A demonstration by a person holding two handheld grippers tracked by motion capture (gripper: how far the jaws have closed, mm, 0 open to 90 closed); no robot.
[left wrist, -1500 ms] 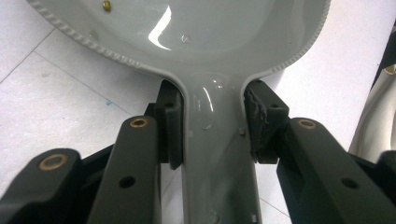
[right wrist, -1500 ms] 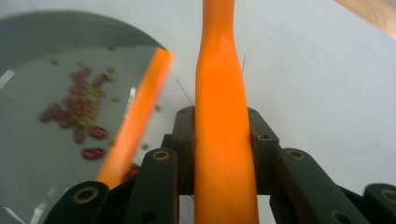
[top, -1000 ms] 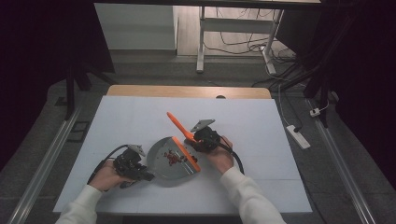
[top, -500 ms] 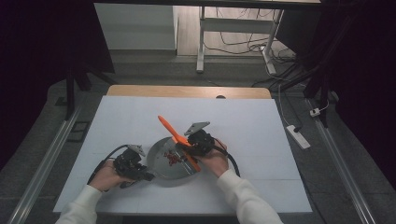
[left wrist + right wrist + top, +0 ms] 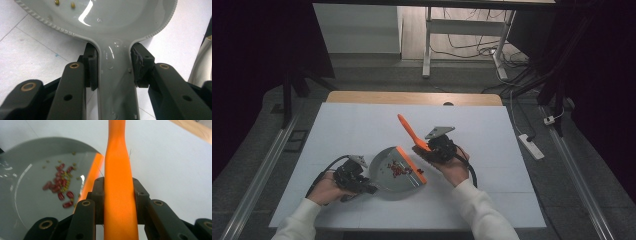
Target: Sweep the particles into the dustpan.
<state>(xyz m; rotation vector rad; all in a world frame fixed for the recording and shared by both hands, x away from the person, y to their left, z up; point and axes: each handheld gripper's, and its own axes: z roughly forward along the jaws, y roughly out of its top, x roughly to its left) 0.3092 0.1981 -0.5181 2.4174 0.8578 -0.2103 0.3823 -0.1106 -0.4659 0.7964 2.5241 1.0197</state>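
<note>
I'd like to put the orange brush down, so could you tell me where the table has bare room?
The white table is bare behind the grey dustpan, toward the wooden edge, and right of the right gripper. It is crowded around the dustpan, between both grippers.

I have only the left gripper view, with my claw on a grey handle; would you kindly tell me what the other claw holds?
Observer: The right claw is shut on an orange handle.
Operator: Thank you. What lies in the pan?
Observer: A small heap of red beans sits in the dustpan.
Operator: Has the pan a front lip?
Observer: Yes, an orange strip runs along its edge nearest the right claw.
</note>
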